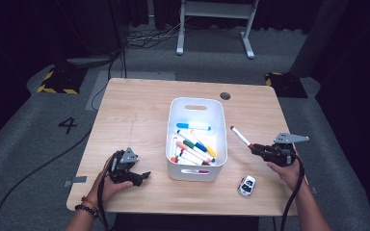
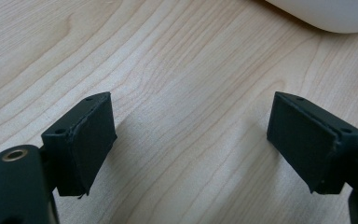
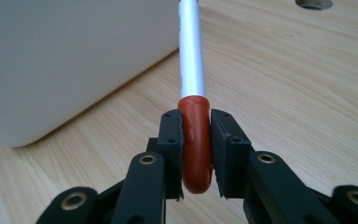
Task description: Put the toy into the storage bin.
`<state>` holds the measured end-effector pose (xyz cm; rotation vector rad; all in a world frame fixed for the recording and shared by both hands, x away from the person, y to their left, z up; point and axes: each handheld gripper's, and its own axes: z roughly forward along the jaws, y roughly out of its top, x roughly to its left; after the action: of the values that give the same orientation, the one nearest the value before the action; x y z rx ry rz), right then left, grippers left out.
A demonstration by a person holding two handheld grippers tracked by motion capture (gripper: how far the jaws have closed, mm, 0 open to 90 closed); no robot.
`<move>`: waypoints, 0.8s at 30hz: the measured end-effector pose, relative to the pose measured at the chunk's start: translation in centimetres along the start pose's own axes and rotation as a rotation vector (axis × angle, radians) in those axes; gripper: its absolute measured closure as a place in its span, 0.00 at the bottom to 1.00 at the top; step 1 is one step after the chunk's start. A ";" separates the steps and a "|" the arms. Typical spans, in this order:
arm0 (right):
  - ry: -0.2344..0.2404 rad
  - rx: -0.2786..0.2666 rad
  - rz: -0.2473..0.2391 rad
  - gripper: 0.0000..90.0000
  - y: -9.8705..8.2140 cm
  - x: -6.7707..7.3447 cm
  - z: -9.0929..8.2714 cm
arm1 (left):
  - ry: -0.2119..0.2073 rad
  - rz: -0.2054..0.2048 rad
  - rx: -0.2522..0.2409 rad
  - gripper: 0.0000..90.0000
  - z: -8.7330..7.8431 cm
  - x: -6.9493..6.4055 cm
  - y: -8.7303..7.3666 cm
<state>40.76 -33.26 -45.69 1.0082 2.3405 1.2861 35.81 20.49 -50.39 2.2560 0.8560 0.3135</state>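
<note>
My right gripper (image 1: 256,148) (image 3: 196,154) is shut on the red cap end of a white marker (image 1: 241,136) (image 3: 190,51), which sticks up and away toward the white bin (image 1: 173,169) (image 3: 51,70). The marker hangs above the table to the right of the bin. Inside the bin lie several coloured markers (image 1: 192,148). My left gripper (image 1: 144,176) (image 2: 191,144) rests low over the bare wood left of the bin, its jaws wide open with nothing between them.
A small silver toy car (image 1: 246,185) sits on the table (image 1: 135,110) in front of my right hand. A round cable hole (image 1: 225,95) lies at the far right of the table. Beyond the table stand a white frame and floor cables.
</note>
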 end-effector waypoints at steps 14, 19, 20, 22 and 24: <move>0.005 -0.085 -0.033 0.83 1.9 1.1 -1.9 | 0.000 -0.001 -0.001 0.17 0.0 0.0 0.0; 0.005 -0.102 -0.058 0.83 3.1 1.5 -2.3 | 0.000 0.000 -0.001 0.17 0.0 0.0 0.0; 0.006 -0.105 -0.061 0.83 3.3 1.6 -2.3 | 0.000 0.000 -0.001 0.17 0.0 0.0 0.0; 0.001 -0.107 -0.078 0.83 3.7 1.9 -2.5 | 0.000 0.000 0.000 0.17 0.0 0.0 0.0; 0.005 -0.117 -0.091 0.83 4.3 2.1 -2.7 | 0.000 0.000 0.000 0.17 0.0 0.0 0.0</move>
<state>39.65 -31.98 -40.46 0.8530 2.2577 1.3730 35.81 20.49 -50.39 2.2564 0.8561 0.3133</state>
